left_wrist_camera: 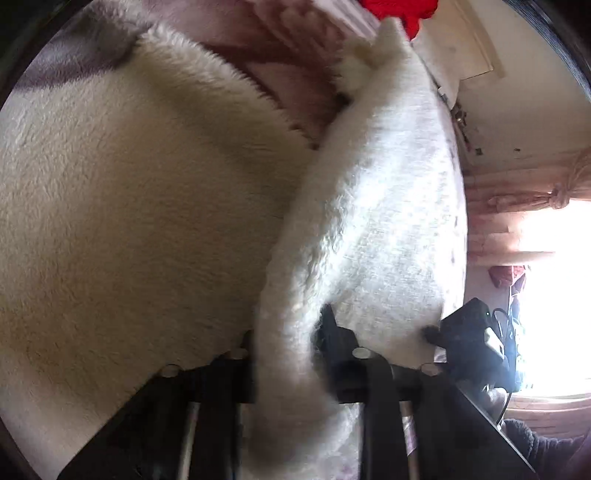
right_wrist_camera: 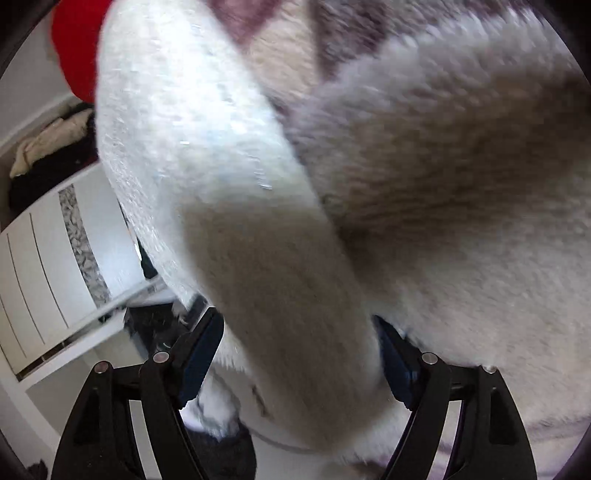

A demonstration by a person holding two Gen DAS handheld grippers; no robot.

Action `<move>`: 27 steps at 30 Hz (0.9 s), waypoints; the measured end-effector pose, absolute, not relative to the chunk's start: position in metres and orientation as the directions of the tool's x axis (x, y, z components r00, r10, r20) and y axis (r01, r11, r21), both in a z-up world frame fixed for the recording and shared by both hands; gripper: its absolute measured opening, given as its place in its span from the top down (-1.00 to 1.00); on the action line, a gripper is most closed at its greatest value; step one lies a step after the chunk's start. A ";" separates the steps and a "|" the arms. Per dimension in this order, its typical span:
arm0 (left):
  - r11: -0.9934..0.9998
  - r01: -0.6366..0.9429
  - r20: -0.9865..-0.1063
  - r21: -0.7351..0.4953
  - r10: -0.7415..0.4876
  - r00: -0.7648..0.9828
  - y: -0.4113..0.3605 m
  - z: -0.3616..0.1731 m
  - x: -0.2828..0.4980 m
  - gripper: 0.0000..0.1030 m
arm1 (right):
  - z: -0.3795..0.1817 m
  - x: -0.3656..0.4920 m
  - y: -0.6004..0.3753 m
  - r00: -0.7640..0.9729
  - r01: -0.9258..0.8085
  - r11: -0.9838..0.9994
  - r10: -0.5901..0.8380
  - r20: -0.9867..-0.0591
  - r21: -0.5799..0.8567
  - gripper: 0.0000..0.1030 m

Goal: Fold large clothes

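A bed with a pink patterned cover [left_wrist_camera: 295,81] carries the white fleece garment [left_wrist_camera: 122,206], which spreads ahead of the jaws and to their left. A red cloth [left_wrist_camera: 402,11] lies farther beyond.

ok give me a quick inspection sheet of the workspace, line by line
surface: pink bedding shows beyond the garment
job's things: white fleecy garment, one fold lifted across it
clutter: red cloth at the far edge
grippers: left hand-held gripper shut on the garment fold; right hand-held gripper has a thick roll of garment between its jaws, grip cannot be told
cables: dark cables by the window side
surroundings: bright window with tied curtain; white shelves holding dark and beige clothes
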State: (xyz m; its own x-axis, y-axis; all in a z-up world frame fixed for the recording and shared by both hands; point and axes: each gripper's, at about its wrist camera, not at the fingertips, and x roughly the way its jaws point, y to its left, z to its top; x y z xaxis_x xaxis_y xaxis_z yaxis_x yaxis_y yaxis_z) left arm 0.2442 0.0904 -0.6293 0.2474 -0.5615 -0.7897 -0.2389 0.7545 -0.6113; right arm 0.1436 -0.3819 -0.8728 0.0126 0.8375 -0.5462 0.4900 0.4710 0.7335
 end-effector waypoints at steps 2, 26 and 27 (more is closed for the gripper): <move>0.766 -0.232 -0.796 -0.599 -0.536 0.283 0.085 -0.618 0.238 0.77 | -0.866 0.141 -0.368 0.018 0.463 0.489 0.829 -0.560 0.739 0.49; 0.658 -0.521 -0.837 -0.544 -0.463 0.291 0.070 -0.558 0.110 0.19 | -0.758 0.068 -0.445 -0.204 0.444 0.771 0.584 -0.786 0.457 0.05; 0.686 -0.515 -0.857 -0.515 -0.420 0.298 0.075 -0.555 0.113 -0.24 | -0.740 0.081 -0.442 -0.203 0.386 0.813 0.537 -0.819 0.437 0.05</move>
State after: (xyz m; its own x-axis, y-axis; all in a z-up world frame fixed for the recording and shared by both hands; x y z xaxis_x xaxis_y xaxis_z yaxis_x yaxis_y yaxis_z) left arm 0.1133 0.0754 -0.5548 0.2982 -0.4198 -0.8572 -0.5146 0.6857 -0.5148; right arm 0.0809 -0.4423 -0.7395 -0.2033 0.5368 -0.8189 0.3859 0.8126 0.4369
